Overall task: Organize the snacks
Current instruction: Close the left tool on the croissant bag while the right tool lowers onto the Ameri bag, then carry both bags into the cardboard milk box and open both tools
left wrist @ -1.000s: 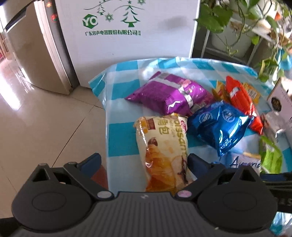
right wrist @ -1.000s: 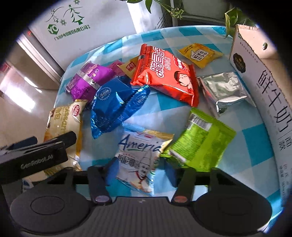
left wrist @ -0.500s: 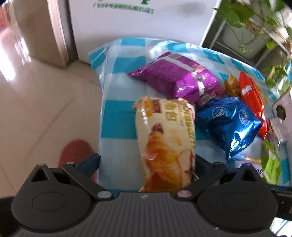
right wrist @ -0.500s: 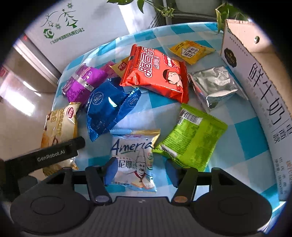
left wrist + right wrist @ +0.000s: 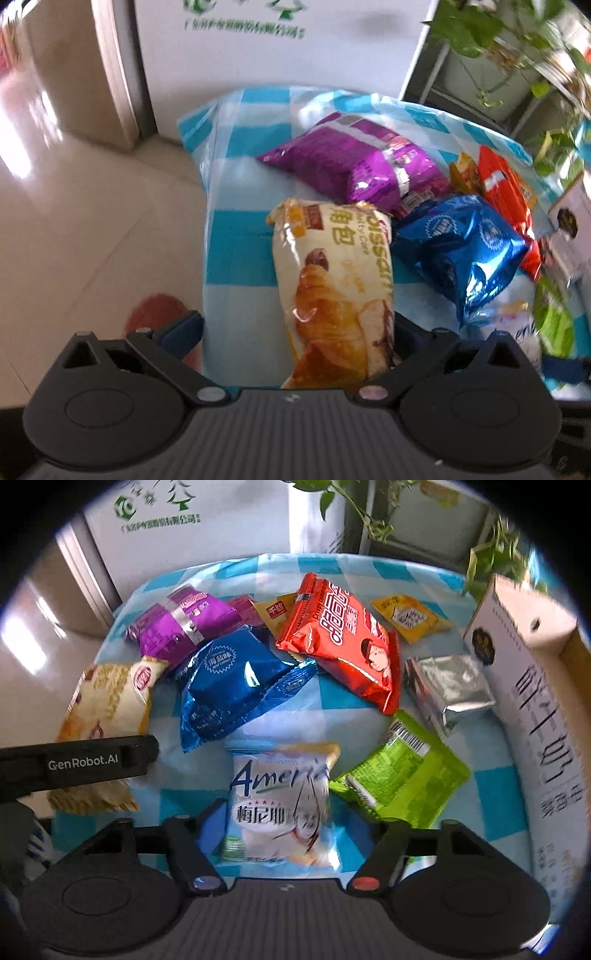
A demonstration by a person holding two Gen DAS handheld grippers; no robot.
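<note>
From the left wrist view, the left gripper (image 5: 295, 332) has its jaws spread wide over the near edge of the tabletop (image 5: 240, 266), which wears a blue-and-white checked cloth of thin glossy plastic. The croissant packet (image 5: 332, 280), a puffy cream and golden pillow pack, lies with its long axis running away from the camera, its near end cut off behind the gripper body; it sits toward the right finger, and whether that pad touches it cannot be told, while the left finger stands well clear. Beyond it lies a purple foil bag (image 5: 354, 166), slanting leftward and away, and to the right a crinkled blue foil bag (image 5: 469, 254) overlaps an orange-red packet (image 5: 506, 195); the right edge is blurred. From the right wrist view, the right gripper (image 5: 284, 823) has just been opening its jaws, and the white "America" packet (image 5: 280, 805) lies flat between them, long axis pointing away, neither pad pressing it. Its lower edge is hidden by the gripper body. Just beside it, touching at a corner, is a lime-green packet (image 5: 402, 779). Farther off lie a silver foil pouch (image 5: 450, 690) and a yellow sachet (image 5: 410, 618), with a tall cardboard milk carton box (image 5: 535, 709) at the right edge, partly cut off.
</note>
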